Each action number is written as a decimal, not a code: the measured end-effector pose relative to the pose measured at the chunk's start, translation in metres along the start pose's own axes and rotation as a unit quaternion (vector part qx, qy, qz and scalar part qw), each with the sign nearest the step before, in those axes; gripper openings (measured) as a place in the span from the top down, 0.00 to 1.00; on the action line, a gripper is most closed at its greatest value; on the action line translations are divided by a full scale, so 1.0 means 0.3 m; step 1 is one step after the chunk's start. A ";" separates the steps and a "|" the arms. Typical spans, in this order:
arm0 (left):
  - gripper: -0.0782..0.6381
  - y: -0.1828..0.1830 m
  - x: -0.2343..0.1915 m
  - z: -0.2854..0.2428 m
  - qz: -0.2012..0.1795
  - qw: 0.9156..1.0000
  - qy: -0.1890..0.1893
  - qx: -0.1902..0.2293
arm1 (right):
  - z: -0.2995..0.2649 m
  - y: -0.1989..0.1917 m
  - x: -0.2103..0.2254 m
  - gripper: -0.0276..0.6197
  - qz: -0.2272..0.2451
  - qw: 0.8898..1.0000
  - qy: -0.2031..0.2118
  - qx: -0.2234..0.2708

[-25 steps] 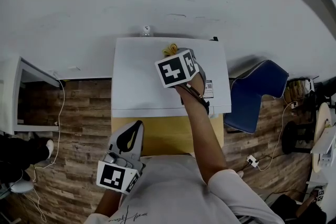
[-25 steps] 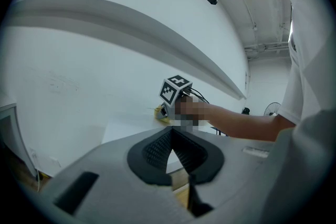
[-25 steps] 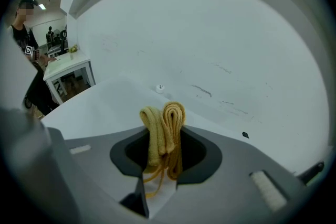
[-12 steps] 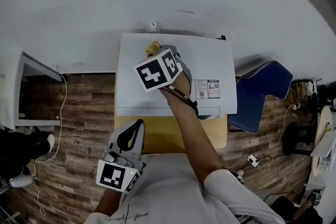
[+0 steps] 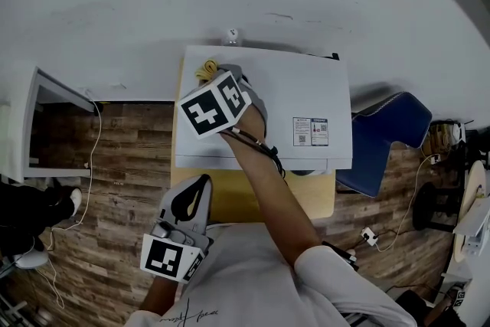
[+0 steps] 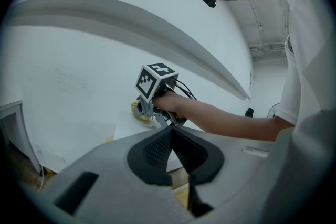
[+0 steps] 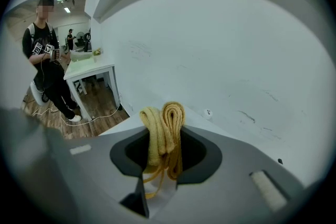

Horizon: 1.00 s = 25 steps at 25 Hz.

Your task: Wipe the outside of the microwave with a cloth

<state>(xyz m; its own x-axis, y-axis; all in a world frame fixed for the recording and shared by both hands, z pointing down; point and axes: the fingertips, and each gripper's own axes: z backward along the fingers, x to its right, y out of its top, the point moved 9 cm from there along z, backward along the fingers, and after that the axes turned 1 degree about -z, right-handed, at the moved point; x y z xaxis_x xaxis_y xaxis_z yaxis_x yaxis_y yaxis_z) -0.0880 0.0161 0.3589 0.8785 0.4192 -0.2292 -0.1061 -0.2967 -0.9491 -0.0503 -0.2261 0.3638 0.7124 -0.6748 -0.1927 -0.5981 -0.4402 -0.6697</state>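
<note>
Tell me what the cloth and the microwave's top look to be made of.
The cloth looks like soft woven fabric, matte yellow: it bunches into ribbed folds with loose strands. The microwave top looks like white painted sheet metal, smooth and flat; plastic is possible.

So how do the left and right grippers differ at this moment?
The right gripper is clamped on a yellow cloth; the left gripper is shut on nothing. The right gripper reaches out over the microwave top, near its back left corner; the left gripper sits low by the person, off the microwave. Both have their jaws closed.
</note>
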 end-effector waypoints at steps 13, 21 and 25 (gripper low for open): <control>0.90 0.009 -0.007 0.028 0.000 1.000 0.012 0.004 | 0.021 0.066 -0.175 0.77 -0.001 0.989 0.146 0.037; 0.90 0.020 0.039 0.046 -0.015 1.000 0.015 0.008 | 0.171 0.041 -0.088 0.77 -0.032 0.982 0.169 0.081; 0.90 0.020 0.080 0.054 -0.023 0.999 0.022 0.013 | 0.268 -0.038 0.057 0.77 -0.055 0.985 0.131 0.095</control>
<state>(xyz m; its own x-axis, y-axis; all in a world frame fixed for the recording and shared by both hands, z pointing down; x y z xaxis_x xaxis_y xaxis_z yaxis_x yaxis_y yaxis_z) -0.0752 0.0384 0.3442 0.9025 0.3929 -0.1763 -0.0768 -0.2559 -0.9636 -0.0017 -0.1851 0.3104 0.6350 -0.7699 0.0641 -0.4256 -0.4178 -0.8027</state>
